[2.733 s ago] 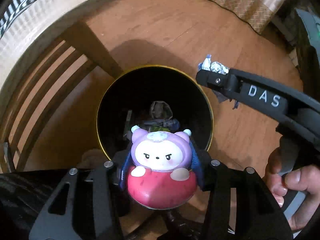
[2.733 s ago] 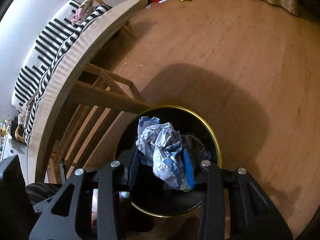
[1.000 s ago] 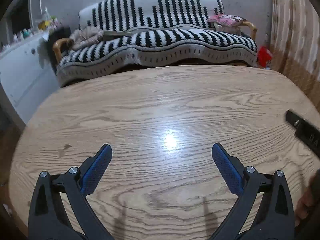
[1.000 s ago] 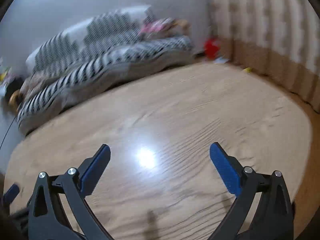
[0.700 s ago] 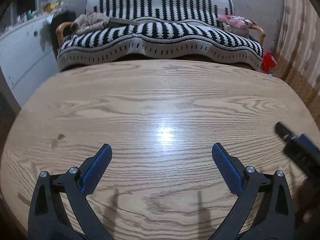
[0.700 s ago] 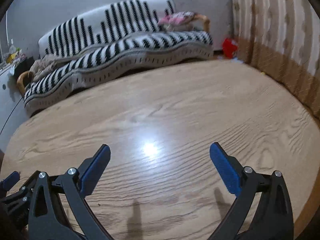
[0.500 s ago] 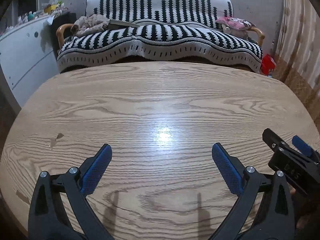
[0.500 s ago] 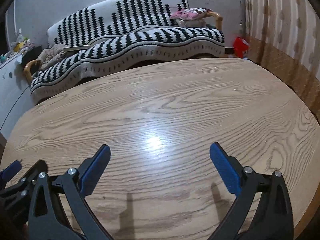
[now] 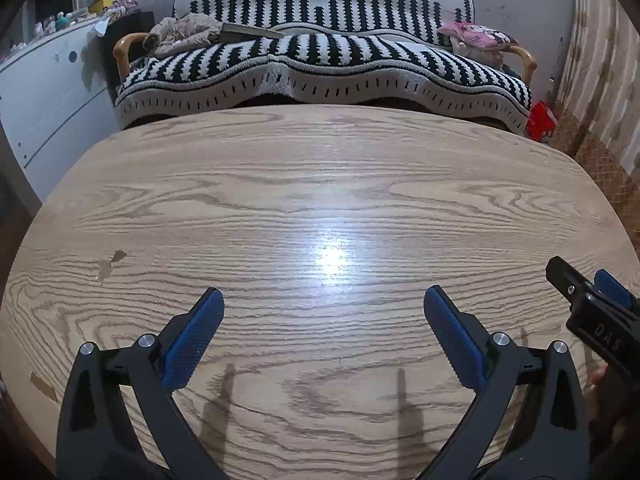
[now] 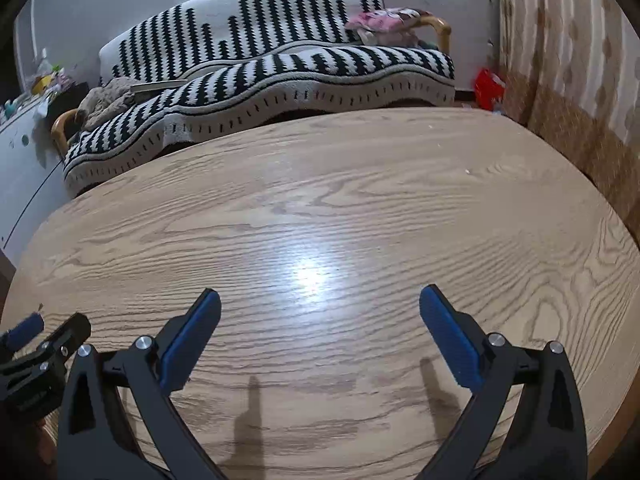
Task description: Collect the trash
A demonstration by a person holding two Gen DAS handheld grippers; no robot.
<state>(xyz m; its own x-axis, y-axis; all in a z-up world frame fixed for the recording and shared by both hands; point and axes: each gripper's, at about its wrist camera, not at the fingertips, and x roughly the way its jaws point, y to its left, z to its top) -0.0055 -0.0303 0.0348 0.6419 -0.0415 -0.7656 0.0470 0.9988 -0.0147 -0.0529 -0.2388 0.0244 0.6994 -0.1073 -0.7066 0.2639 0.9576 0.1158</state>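
My left gripper [image 9: 322,304] is open and empty, held low over the oval wooden table [image 9: 320,184]. My right gripper [image 10: 318,306] is open and empty too, over the same table [image 10: 360,184]. The right gripper's tip [image 9: 588,300] shows at the right edge of the left wrist view. The left gripper's tip [image 10: 40,344] shows at the left edge of the right wrist view. No trash and no bin are in view.
A black-and-white striped sofa [image 9: 320,52] stands behind the table, with clothes [image 9: 180,32] and a pink cushion [image 9: 476,36] on it. A white cabinet [image 9: 44,92] is at the left. A red object [image 9: 542,120] lies on the floor by the curtain [image 10: 568,40].
2.7 s ago both grippers held items over a black bin: a toy figure left, crumpled wrapper right. Now both are open and empty, raised over the table. In the last second they only shifted slightly.
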